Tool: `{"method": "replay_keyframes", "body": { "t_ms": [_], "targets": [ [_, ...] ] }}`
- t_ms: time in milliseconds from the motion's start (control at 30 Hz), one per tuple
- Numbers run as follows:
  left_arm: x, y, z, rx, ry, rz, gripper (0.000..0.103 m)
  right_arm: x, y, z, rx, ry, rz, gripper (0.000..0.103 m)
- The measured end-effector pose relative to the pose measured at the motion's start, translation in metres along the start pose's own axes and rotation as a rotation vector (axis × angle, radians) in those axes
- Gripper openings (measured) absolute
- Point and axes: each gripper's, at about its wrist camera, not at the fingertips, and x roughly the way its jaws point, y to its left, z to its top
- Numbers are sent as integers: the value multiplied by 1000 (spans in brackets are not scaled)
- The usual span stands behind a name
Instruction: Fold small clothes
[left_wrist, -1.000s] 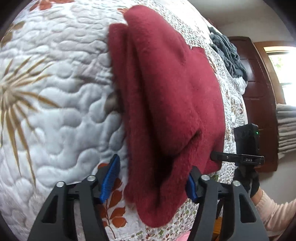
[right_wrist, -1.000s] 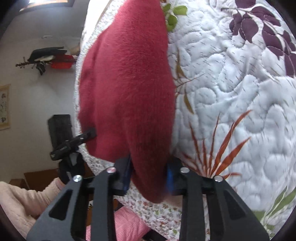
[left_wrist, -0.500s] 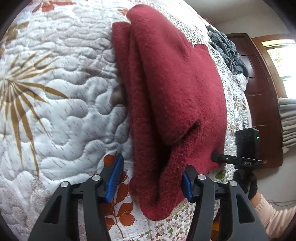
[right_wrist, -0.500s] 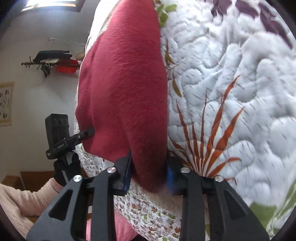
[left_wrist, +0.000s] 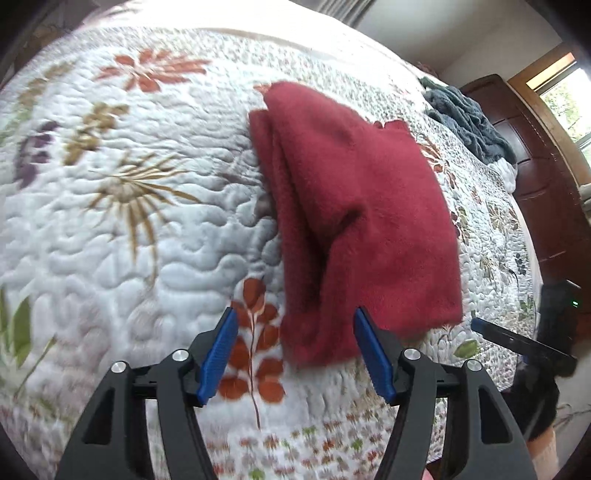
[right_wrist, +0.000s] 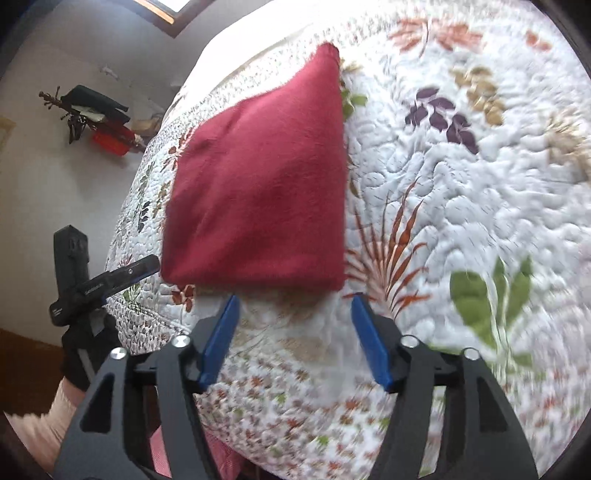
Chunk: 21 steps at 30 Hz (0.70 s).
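Dark red fleece garment (left_wrist: 354, 214) folded on quilted floral bedspread (left_wrist: 129, 229).
Left gripper (left_wrist: 293, 341) and right gripper (right_wrist: 293, 326) both spread wide, holding nothing; right clamped the garment's edge half a second ago, now released.

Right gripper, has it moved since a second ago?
Yes. The right gripper let go and backed off the red garment, toward the quilt's near edge; its fingers are now open.

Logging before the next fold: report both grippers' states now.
Left gripper: open, holding nothing; folded dark red fleece garment lies between its fingers.
Right gripper: open, empty.
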Motion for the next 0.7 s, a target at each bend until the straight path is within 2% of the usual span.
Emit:
{"method": "replay_keyframes", "body": {
  "t_ms": [67, 133, 233, 400, 467, 600, 633, 700],
  "targets": [
    [-18, -8, -7, 2, -26, 29, 71, -15, 14, -9, -26, -33, -58, 70],
    [-36, -17, -12, 9, -45, 51, 75, -29, 33, -17, -42, -62, -105, 85],
    [-58, -29, -19, 27, -71, 85, 82, -43, 50, -27, -70, -94, -169, 91],
    [-72, -44, -23, 66, -121, 175, 88, -47, 61, -29, -132, -99, -262, 94],
    [-71, -45, -19, 61, -120, 198, 91, -40, 63, -26, -146, -87, -307, 94],
    [-61, -54, -13, 67, -116, 255, 93, -28, 61, -12, -134, -96, -313, 95],
    [-56, -55, -9, 65, -112, 281, 94, -25, 60, -9, -128, -91, -321, 95],
    [-50, -58, -8, 61, -103, 286, 94, -16, 56, 0, -104, -65, -361, 96]
  ]
}}
